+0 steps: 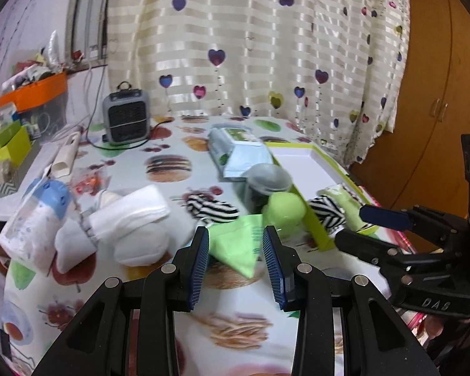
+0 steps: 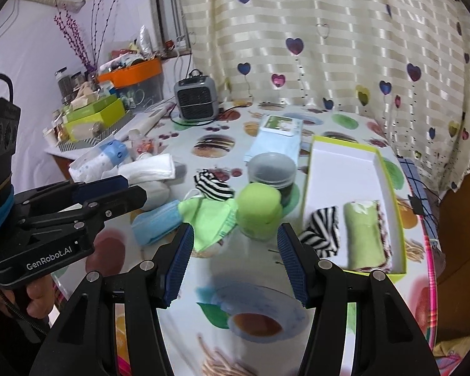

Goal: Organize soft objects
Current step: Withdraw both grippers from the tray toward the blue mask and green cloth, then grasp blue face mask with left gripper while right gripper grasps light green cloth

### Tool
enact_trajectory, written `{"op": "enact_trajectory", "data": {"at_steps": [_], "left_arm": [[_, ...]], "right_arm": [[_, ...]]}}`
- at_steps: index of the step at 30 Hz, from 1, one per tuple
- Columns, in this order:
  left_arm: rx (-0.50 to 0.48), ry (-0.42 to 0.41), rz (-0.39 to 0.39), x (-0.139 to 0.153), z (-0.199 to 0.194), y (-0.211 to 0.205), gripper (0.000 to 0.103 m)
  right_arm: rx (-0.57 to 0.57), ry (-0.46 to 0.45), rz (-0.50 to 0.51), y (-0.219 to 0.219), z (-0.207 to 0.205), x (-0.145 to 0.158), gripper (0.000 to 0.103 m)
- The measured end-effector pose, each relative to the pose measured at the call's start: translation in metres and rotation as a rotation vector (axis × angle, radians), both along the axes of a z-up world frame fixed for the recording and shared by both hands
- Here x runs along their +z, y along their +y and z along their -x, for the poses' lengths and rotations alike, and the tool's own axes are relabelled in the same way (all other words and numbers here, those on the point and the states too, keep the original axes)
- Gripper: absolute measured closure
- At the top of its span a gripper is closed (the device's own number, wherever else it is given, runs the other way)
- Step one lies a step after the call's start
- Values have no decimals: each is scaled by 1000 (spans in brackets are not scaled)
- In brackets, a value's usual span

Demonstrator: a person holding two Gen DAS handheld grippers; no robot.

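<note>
A: Why do we hold the left gripper (image 1: pixel 236 252) low over the table (image 1: pixel 178 144), at 6 o'clock of the clutter?

B: Its jaws stand parted and hold nothing; the green mask (image 1: pixel 235 244) lies flat between the fingertips, so we judge it the next soft thing to take.

A: And the right gripper (image 2: pixel 235 250)?

B: Also wide open and empty. It faces the green plush (image 2: pixel 260 213), which stands at 12 o'clock of its fingers, touching the mask's edge. We keep it back, probably so the two tools stay apart.

A: Where do sorted items go?

B: Into the box (image 2: pixel 388 181), at 2 o'clock from the right gripper. A striped cloth (image 2: pixel 322 228) and a green roll (image 2: pixel 363 232) lie side by side at its near end; the far end is bare, leaving room.

A: What waits outside?

B: A second striped cloth (image 2: pixel 213 185) at 11 o'clock of the plush, a blue mask (image 2: pixel 155 225) at 9 o'clock, white cloths (image 1: pixel 131 216) beyond. The jar (image 2: pixel 272 169), being hard, likely stays put.
</note>
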State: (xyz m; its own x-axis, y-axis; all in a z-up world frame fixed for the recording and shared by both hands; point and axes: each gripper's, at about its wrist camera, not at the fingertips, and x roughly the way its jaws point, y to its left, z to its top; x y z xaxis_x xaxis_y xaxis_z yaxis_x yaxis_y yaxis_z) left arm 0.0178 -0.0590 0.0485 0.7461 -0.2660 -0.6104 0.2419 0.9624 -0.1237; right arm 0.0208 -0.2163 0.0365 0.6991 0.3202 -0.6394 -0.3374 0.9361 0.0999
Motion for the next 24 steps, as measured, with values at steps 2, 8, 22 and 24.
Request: {"op": "enact_trajectory", "data": {"at_steps": [2, 8, 22, 24], "left_arm": [[10, 4, 2, -3, -1, 10, 67], [28, 14, 10, -11, -6, 31, 61], [21, 76, 2, -42, -26, 46, 53], [20, 98, -3, -49, -30, 46, 53]], "right_arm": [[10, 8, 7, 5, -3, -1, 46], [35, 26, 12, 16, -10, -5, 47], [100, 59, 7, 29, -26, -19, 46], [118, 70, 5, 33, -28, -23, 47]]}}
